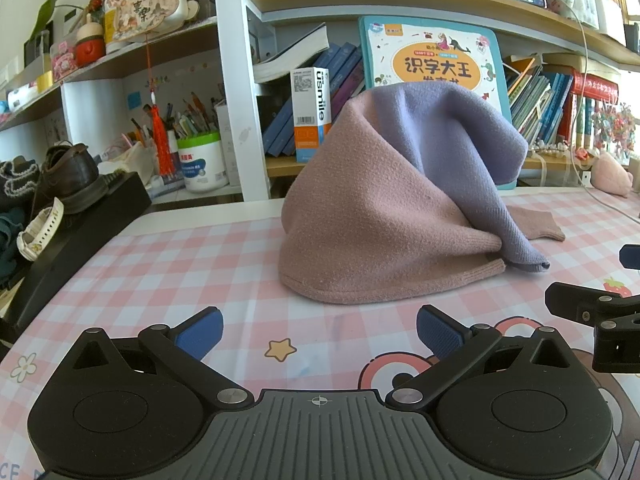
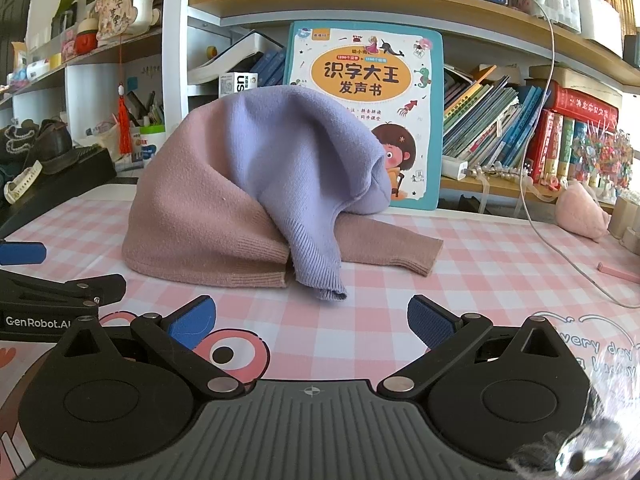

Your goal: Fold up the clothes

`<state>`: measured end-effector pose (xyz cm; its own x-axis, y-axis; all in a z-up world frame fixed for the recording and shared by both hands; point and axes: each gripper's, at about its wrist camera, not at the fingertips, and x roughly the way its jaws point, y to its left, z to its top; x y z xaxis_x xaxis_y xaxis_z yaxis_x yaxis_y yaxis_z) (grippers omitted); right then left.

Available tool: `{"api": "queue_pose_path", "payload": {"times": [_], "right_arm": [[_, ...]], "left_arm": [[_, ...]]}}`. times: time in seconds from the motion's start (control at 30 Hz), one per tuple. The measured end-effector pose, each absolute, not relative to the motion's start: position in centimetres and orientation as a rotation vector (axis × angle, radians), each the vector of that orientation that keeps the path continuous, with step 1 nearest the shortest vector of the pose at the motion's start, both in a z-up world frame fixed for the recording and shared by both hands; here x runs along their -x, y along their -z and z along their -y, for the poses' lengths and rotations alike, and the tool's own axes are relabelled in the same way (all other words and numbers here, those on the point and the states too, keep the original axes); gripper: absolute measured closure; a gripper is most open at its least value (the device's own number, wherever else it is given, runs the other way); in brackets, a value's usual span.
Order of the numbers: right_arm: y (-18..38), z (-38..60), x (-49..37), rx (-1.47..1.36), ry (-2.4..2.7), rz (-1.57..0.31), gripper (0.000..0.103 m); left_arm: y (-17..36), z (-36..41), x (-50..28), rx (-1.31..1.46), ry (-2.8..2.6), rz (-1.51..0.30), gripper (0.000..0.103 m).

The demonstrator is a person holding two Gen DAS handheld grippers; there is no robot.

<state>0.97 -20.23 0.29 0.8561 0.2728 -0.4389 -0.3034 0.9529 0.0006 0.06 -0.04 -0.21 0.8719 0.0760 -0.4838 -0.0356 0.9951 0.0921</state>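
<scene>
A knit sweater, dusty pink [image 1: 360, 216] with lilac parts [image 1: 452, 128], stands heaped in a mound on the pink checked tablecloth [image 1: 180, 264]. In the right wrist view the pink body [image 2: 192, 216] sits left, a lilac sleeve [image 2: 312, 184] drapes down its front, and a pink sleeve [image 2: 392, 248] lies flat to the right. My left gripper [image 1: 319, 334] is open and empty, a short way in front of the heap. My right gripper [image 2: 311, 326] is open and empty, just short of the lilac cuff. Each gripper shows at the edge of the other's view.
A bookshelf with a large children's book [image 2: 366, 80] stands right behind the sweater. A black box with shoes [image 1: 72, 176] sits at the left table edge. A white cable [image 2: 568, 256] and a pink plush [image 2: 582, 212] lie at the right.
</scene>
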Motion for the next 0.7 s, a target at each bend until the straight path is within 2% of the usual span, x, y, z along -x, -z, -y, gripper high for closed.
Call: {"api": "queue_pose_path", "payload": {"times": [0.7], "right_arm": [[-0.18,20.18,-1.06,0.078,-0.308,-0.455,0.000]], "left_arm": [[0.13,0.40,0.13,-0.103,-0.050,-0.498,0.000]]}}
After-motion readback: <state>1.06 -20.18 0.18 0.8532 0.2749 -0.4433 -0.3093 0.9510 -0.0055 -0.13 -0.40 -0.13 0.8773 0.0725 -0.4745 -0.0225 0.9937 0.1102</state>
